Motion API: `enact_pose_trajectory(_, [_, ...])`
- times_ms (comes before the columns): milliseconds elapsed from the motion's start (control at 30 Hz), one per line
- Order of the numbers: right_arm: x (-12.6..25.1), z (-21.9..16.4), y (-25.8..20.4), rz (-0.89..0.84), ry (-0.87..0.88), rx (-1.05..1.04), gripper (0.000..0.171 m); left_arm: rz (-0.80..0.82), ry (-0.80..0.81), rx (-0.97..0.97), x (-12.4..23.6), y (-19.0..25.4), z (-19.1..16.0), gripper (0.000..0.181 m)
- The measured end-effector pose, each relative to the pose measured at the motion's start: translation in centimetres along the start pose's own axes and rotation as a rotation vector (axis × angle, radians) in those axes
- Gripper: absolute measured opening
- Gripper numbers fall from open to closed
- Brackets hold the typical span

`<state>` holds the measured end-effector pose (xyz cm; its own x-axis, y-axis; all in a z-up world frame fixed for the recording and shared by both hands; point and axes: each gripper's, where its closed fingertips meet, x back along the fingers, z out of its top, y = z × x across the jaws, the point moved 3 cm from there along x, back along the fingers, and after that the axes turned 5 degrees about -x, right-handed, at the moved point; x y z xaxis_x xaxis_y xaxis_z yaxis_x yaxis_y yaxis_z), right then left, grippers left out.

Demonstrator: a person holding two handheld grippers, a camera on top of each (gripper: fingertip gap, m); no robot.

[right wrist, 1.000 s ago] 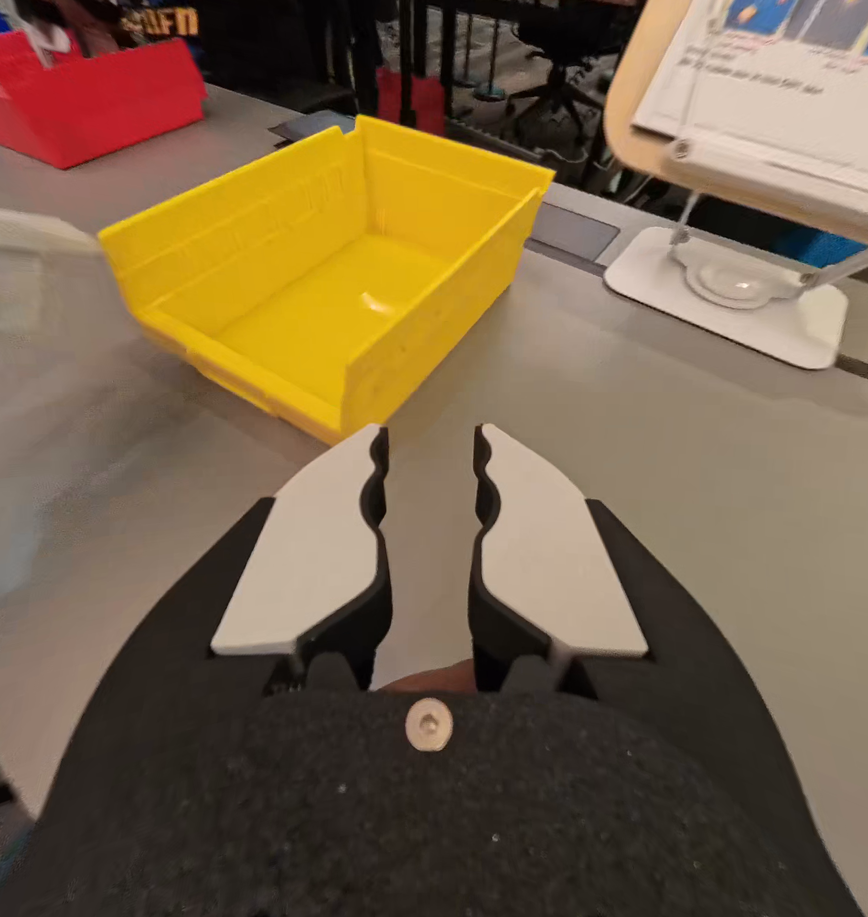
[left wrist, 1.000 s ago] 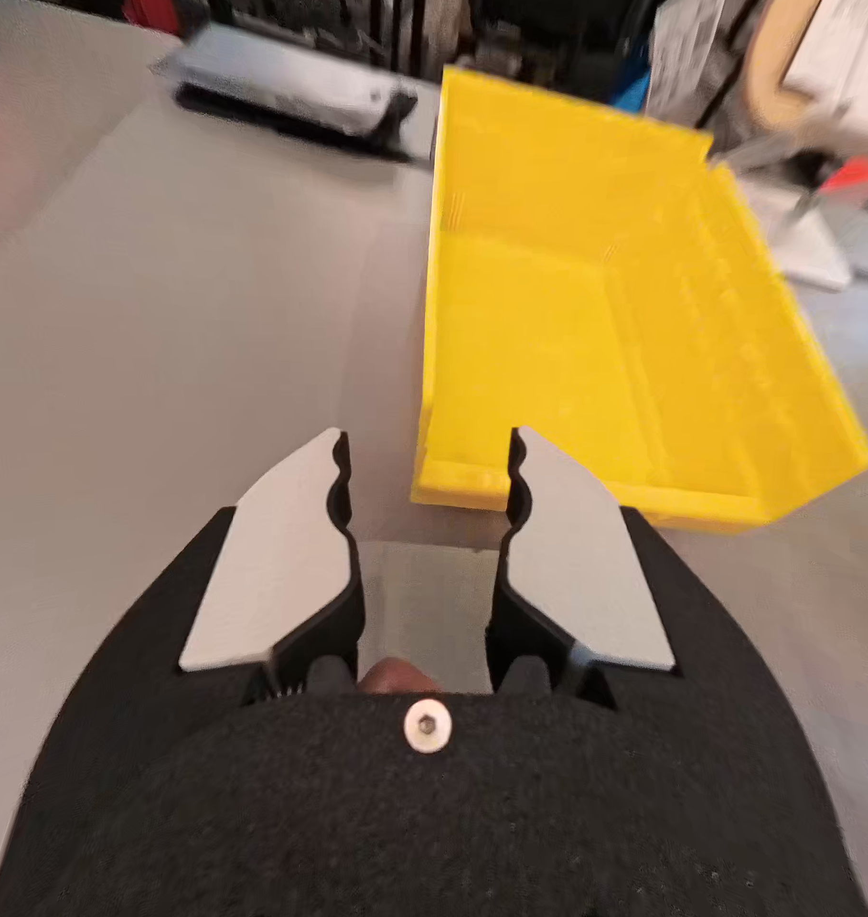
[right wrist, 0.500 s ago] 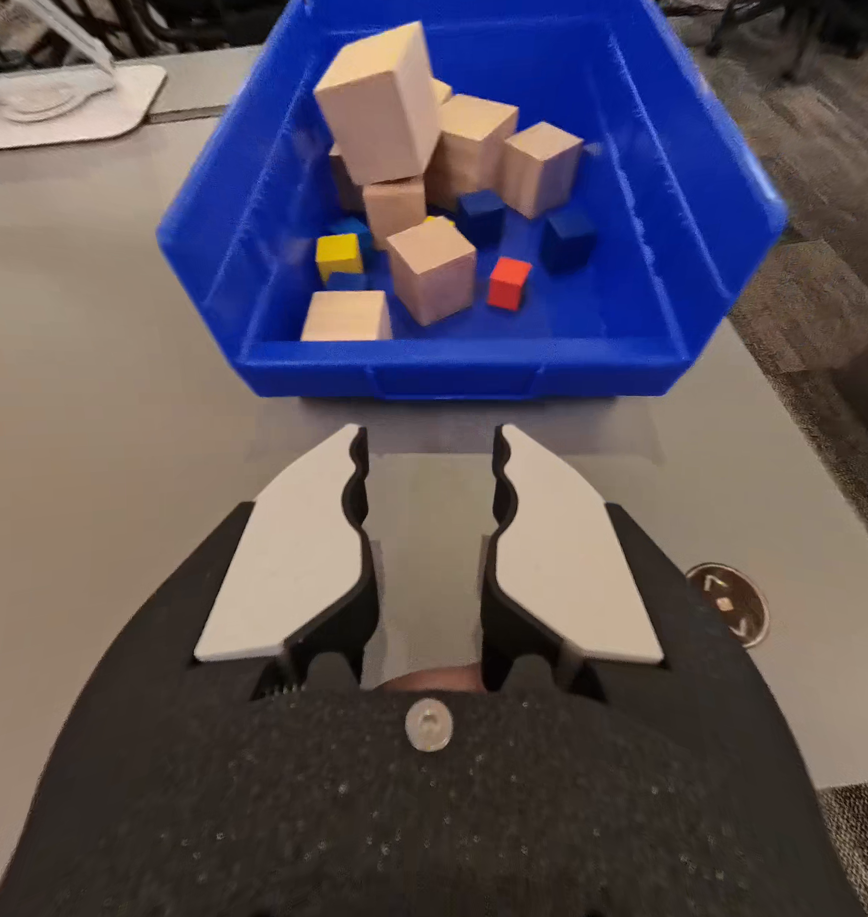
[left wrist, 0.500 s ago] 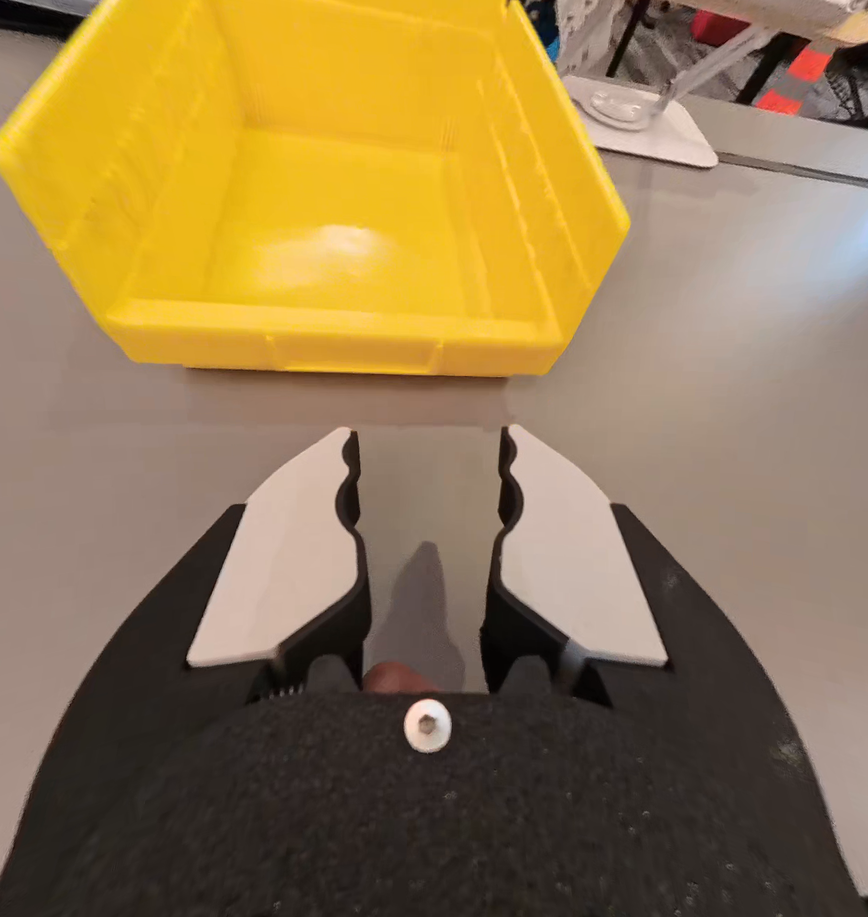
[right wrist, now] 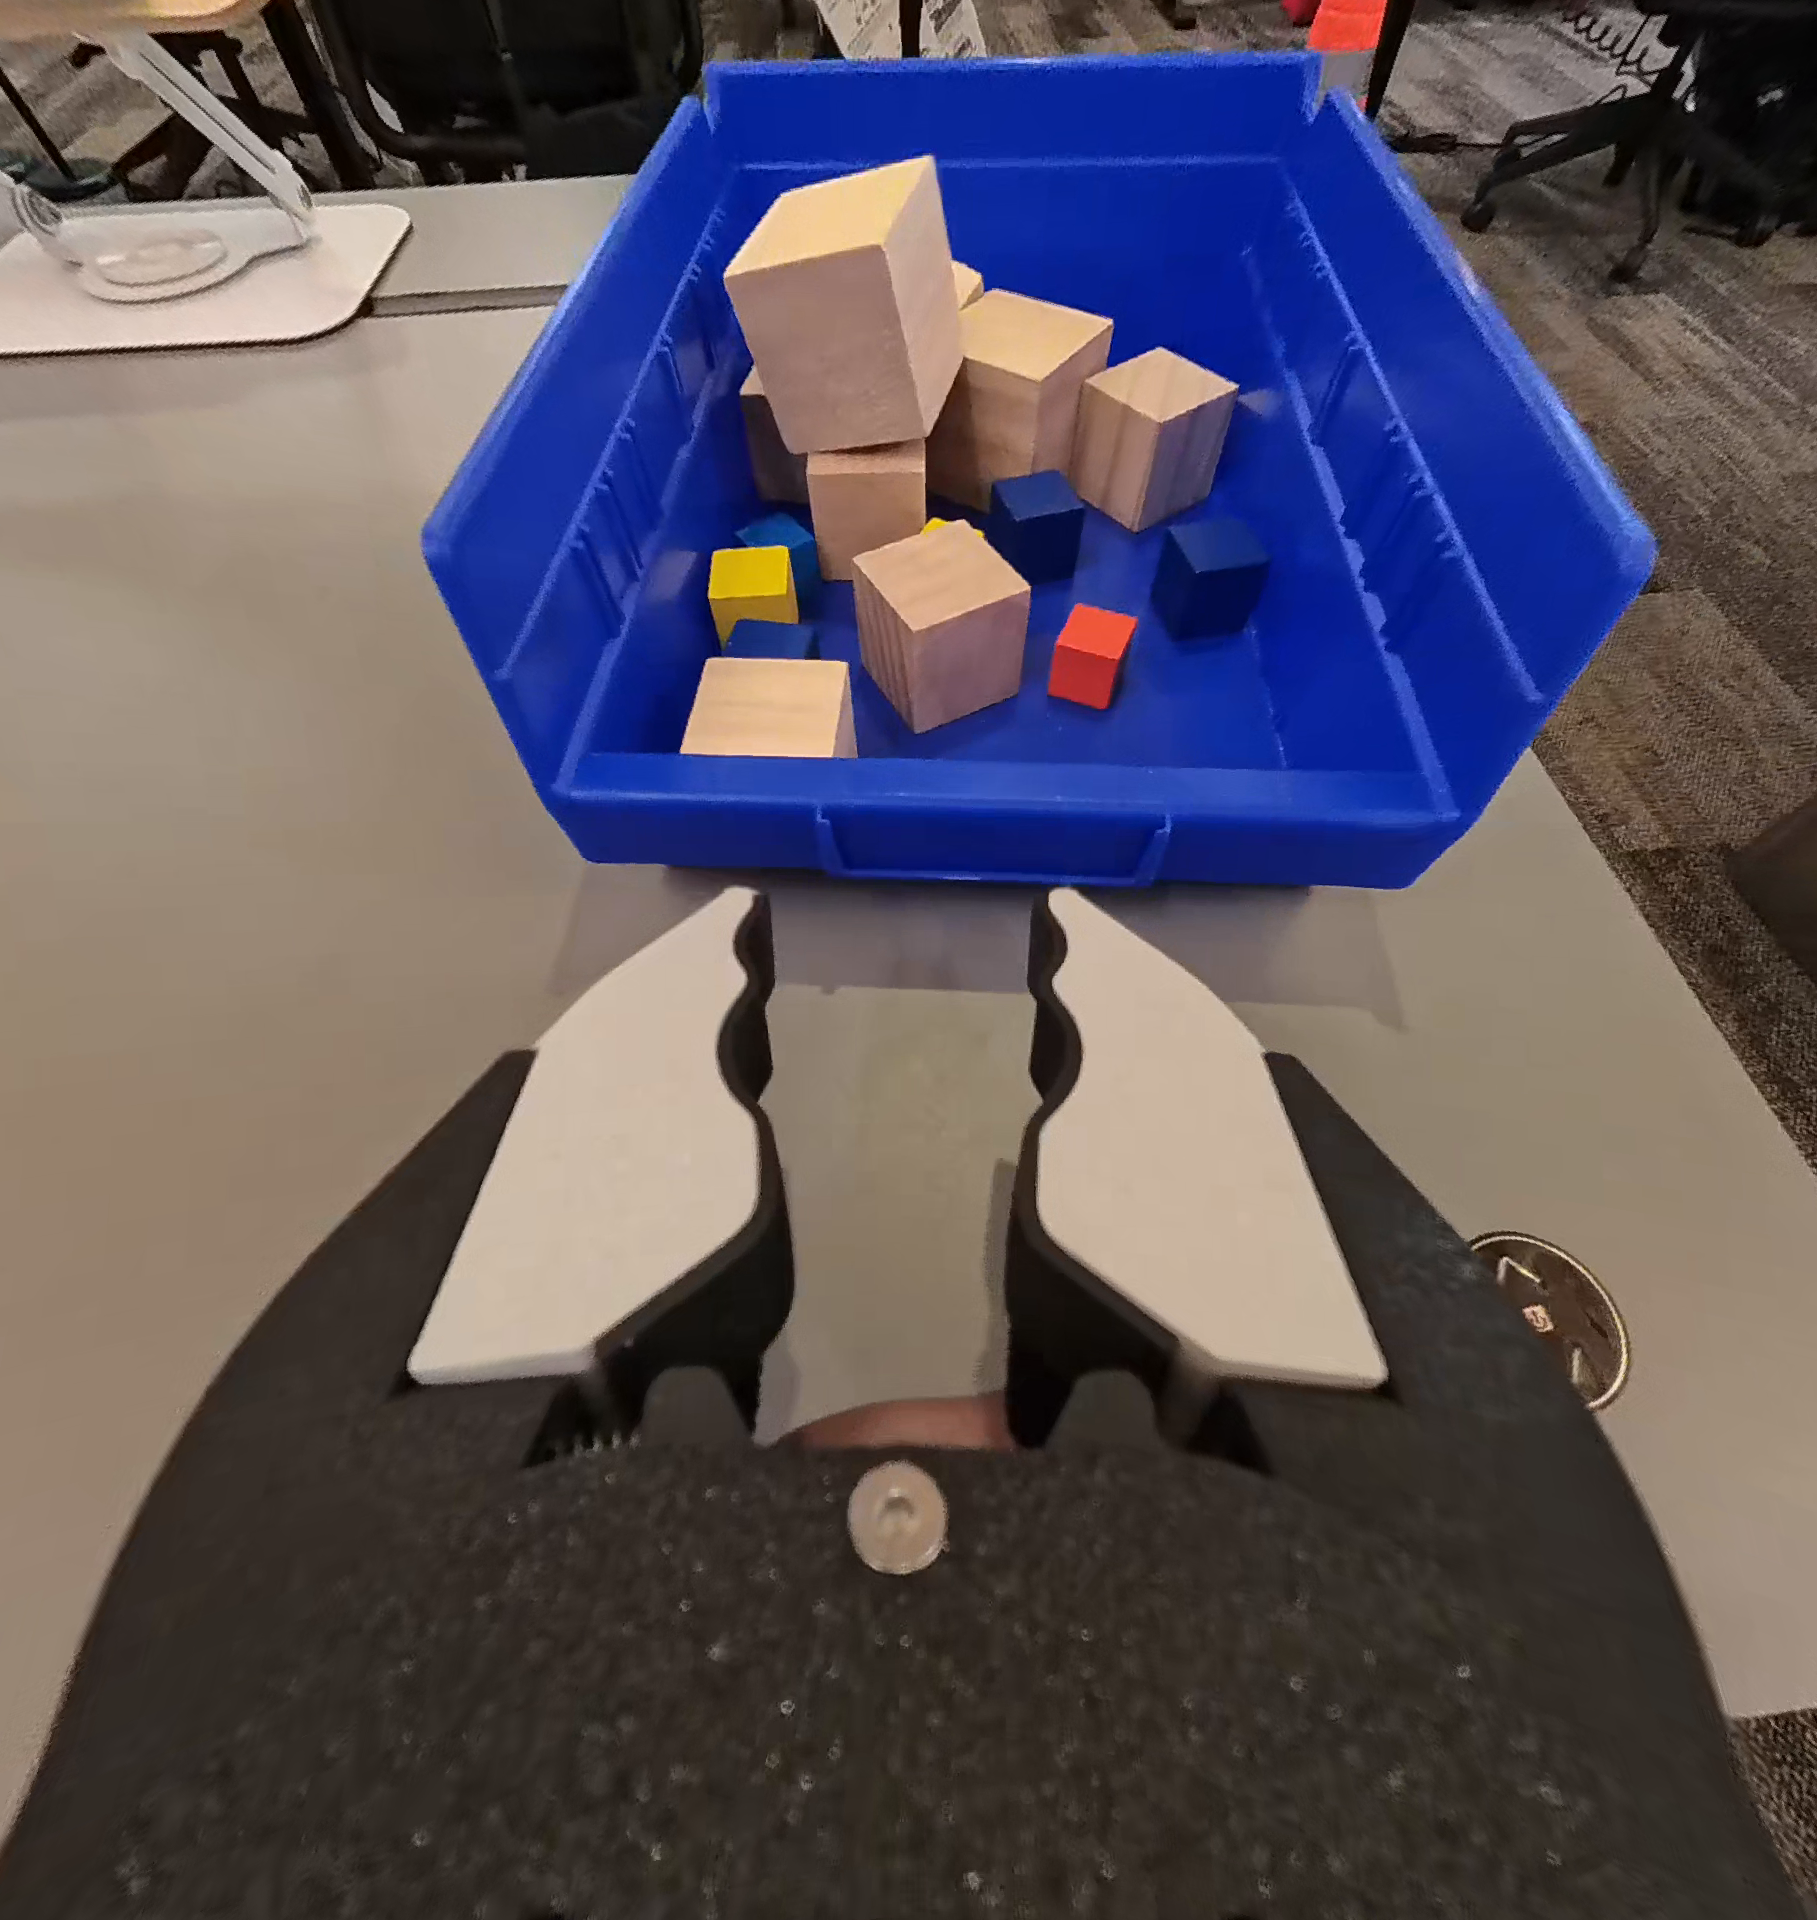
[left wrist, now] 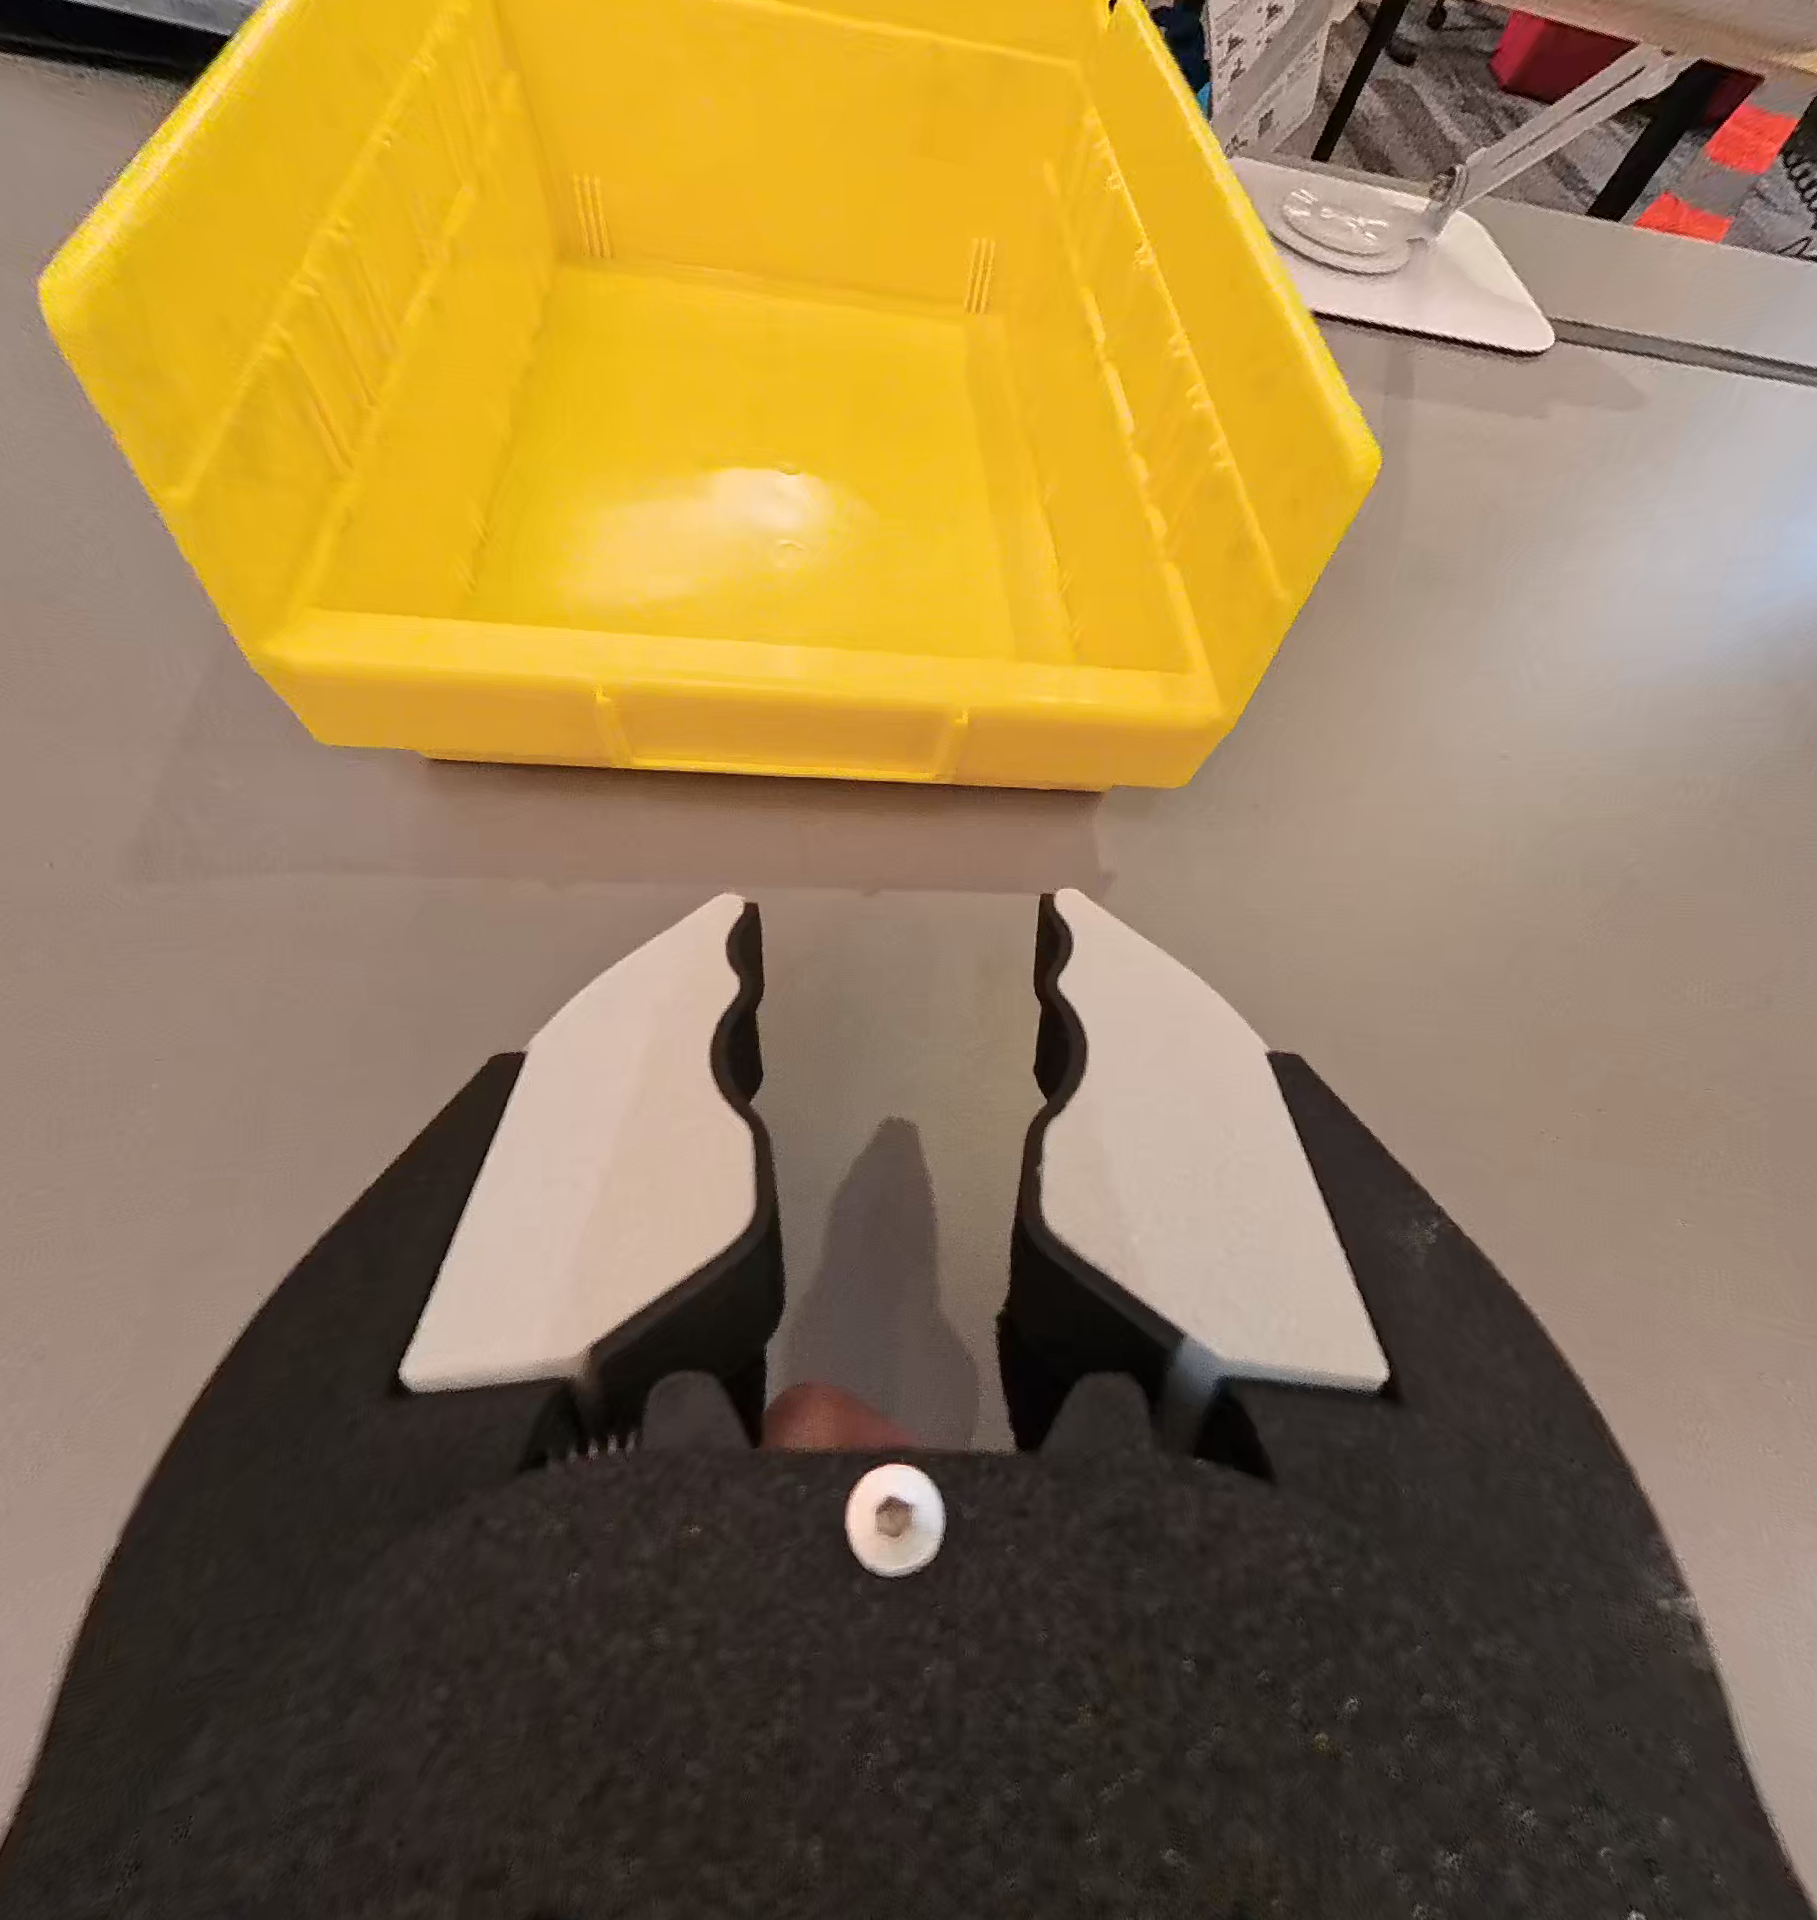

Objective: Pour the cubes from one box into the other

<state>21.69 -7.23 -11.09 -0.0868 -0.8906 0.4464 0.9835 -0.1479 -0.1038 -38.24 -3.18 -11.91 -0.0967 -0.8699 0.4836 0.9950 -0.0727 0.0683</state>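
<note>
Left gripper (left wrist: 896, 914) jaws wide, holding nothing, near empty yellow bin (left wrist: 769, 717); right gripper (right wrist: 896, 914) jaws wide, holding nothing, just before blue bin (right wrist: 987, 821) of wooden and colored cubes (right wrist: 940, 634)

A flat grey table top (right wrist: 208, 831) fills most of both views. In the upper right of the left wrist view, a white flat stand base (left wrist: 1403, 260) sits on the table. The same kind of base (right wrist: 156, 275) shows in the upper left of the right wrist view. A round dark metal cap (right wrist: 1569, 1320) sits in the table at the right. Grey carpet (right wrist: 1714, 520) covers the floor on the right, and a black office chair (right wrist: 1662, 135) stands at the upper right.
</note>
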Motion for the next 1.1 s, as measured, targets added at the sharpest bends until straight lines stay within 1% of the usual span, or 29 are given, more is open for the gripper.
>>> enact_pose_trajectory(267, [0.1, 0.0, 0.0, 0.001, 0.000, 0.007, 0.047, 0.003, 0.015, 0.000, 0.0, -0.2, 0.3, 0.049])
enact_pose_trajectory(333, [0.3, -0.1, 0.0, 0.009, 0.010, 0.005, 0.047, -0.010, 0.012, -0.015, -0.3, 0.3, 0.5, 0.049])
enact_pose_trajectory(367, [0.4, 0.0, 0.1, 0.010, 0.017, 0.011, 0.047, -0.044, 0.015, -0.033, -0.4, 1.3, 0.6, 0.048])
enact_pose_trajectory(433, [0.4, 0.5, 0.6, -0.004, 0.036, 0.034, 0.047, -0.230, 0.019, -0.079, -0.2, 5.7, 1.0, 0.052])
enact_pose_trajectory(533, [0.0, 4.0, 2.2, -0.026, 0.109, 0.100, 0.050, -0.538, 0.049, -0.087, 0.4, 16.2, 3.3, 0.055])
enact_pose_trajectory(567, [-0.2, 5.4, 2.8, -0.021, 0.126, 0.109, 0.050, -0.605, 0.057, -0.130, 0.4, 20.1, 4.1, 0.058])
enact_pose_trajectory(667, [-1.6, 8.4, 4.8, 0.007, 0.130, 0.072, 0.057, -0.721, 0.058, -0.276, -0.2, 32.1, 5.0, 0.067])
enact_pose_trajectory(733, [-2.8, 8.7, 6.5, -0.024, 0.112, 0.013, 0.061, -0.745, 0.052, -0.337, -1.4, 39.5, 4.5, 0.066])
enact_pose_trajectory(767, [-3.2, 8.5, 7.2, -0.036, 0.112, -0.020, 0.061, -0.738, 0.036, -0.365, -2.4, 42.7, 3.9, 0.067])
enact_pose_trajectory(833, [-3.9, 7.2, 8.1, -0.057, 0.104, -0.047, 0.060, -0.676, 0.019, -0.390, -4.8, 47.5, 3.2, 0.067])
enact_pose_trajectory(867, [-3.9, 6.9, 8.5, -0.068, 0.141, -0.025, 0.055, -0.638, 0.019, -0.389, -6.1, 49.3, 3.1, 0.066])
enact_pose_trajectory(900, [-3.8, 6.6, 9.1, -0.090, 0.169, 0.006, 0.055, -0.599, 0.011, -0.377, -7.3, 50.7, 3.0, 0.064])
enact_pose_trajectory(933, [-3.7, 6.5, 9.5, -0.100, 0.187, 0.023, 0.048, -0.561, 0.000, -0.364, -8.4, 51.7, 3.0, 0.063])
enact_pose_trajectory(967, [-3.7, 6.5, 9.7, -0.093, 0.194, 0.018, 0.046, -0.514, -0.020, -0.352, -9.5, 52.3, 2.8, 0.057])
enact_pose_trajectory(1000, [-3.7, 6.4, 10.0, -0.095, 0.176, -0.009, 0.048, -0.471, -0.055, -0.345, -10.5, 52.6, 2.4, 0.048])
enact_pose_trajectory(1033, [-3.6, 6.2, 10.5, -0.127, 0.143, -0.044, 0.055, -0.465, -0.099, -0.337, -11.1, 53.1, 1.8, 0.038])
enact_pose_trajectory(1100, [-2.9, 6.5, 11.3, -0.174, 0.183, -0.067, 0.056, -0.500, -0.158, -0.284, -11.3, 53.7, 0.8, 0.048])
